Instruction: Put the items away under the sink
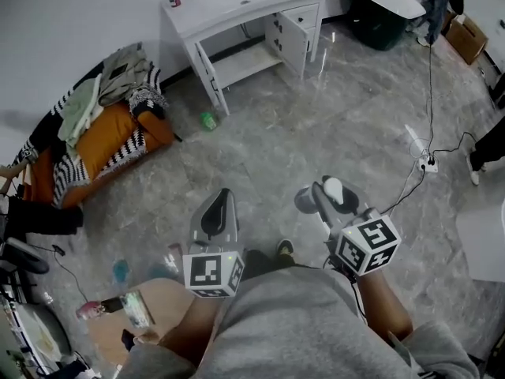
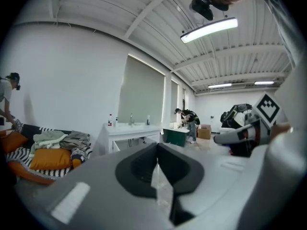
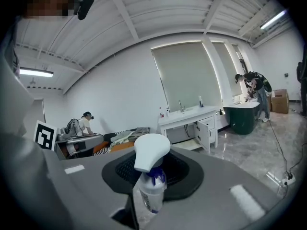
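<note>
The spray bottle [image 3: 149, 186] stands upright in the right claw [image 3: 146, 195], which is pinching its clear body low down. The white trigger head rises free above the pads. It is carried over open floor, well short of the sink cabinet [image 1: 288, 42] at 12 o'clock.

With the grip this low, the top-heavy bottle could pivot or slide out on a sharp swing. A tighter squeeze might dent the thin plastic. The cabinet doors hang open, so the trigger head could catch a door edge or the shelf lip as it goes in. A green bottle [image 1: 207, 121] lies on the floor just before the cabinet, at about 11 o'clock, and could be kicked or stepped on. At 2 o'clock a power strip [image 1: 427, 164] and its cables run across the floor, a likely snag for a foot.

The left claw [image 2: 157, 176] is pressed together with nothing in it.

The floor [image 1: 331, 109] is glossy grey marbled tile and looks slippery. At 10 o'clock clothes are heaped on orange and striped cushions [image 1: 118, 136]. A low round desk [image 1: 170, 298] at 8 o'clock carries another bottle. White walls and a dark green tub [image 1: 379, 24] close the room at 1 o'clock.
</note>
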The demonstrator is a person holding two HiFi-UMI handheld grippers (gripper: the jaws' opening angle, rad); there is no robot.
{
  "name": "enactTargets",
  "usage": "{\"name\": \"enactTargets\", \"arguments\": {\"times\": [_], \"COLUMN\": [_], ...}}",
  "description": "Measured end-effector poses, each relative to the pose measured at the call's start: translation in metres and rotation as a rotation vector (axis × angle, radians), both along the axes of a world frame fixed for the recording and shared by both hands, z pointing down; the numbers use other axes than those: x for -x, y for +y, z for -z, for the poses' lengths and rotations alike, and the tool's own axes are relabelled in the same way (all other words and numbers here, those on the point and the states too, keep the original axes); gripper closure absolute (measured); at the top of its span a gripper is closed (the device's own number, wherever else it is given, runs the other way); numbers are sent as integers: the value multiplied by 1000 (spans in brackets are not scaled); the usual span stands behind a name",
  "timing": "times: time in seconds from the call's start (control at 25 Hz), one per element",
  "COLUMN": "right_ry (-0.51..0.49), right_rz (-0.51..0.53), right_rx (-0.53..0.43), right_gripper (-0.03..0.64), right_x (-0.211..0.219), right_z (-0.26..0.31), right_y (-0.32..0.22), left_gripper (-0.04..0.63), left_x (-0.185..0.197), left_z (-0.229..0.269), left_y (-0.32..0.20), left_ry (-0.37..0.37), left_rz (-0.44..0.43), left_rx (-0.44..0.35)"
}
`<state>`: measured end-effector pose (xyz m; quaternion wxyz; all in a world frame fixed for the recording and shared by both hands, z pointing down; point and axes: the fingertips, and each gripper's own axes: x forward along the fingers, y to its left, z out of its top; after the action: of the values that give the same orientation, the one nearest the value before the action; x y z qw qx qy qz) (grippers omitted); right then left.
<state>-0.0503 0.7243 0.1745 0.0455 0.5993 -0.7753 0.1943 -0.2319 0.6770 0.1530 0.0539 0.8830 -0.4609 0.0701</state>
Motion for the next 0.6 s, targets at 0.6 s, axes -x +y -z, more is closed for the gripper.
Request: {"name": "enactTargets", "arguments": {"times": [0.6], "right_ry": [-2], "right_rz": [-23], "right_rx": [-26], "right_gripper": [517], "right_x": [-14], "right_z": [0], "right_y": [-19], "left_gripper": [583], "left_x": [-16], "left_z": [4], "left_y": [-16], "left_ry": [4], "left_rz": [-4], "left_rx": [-22]}}
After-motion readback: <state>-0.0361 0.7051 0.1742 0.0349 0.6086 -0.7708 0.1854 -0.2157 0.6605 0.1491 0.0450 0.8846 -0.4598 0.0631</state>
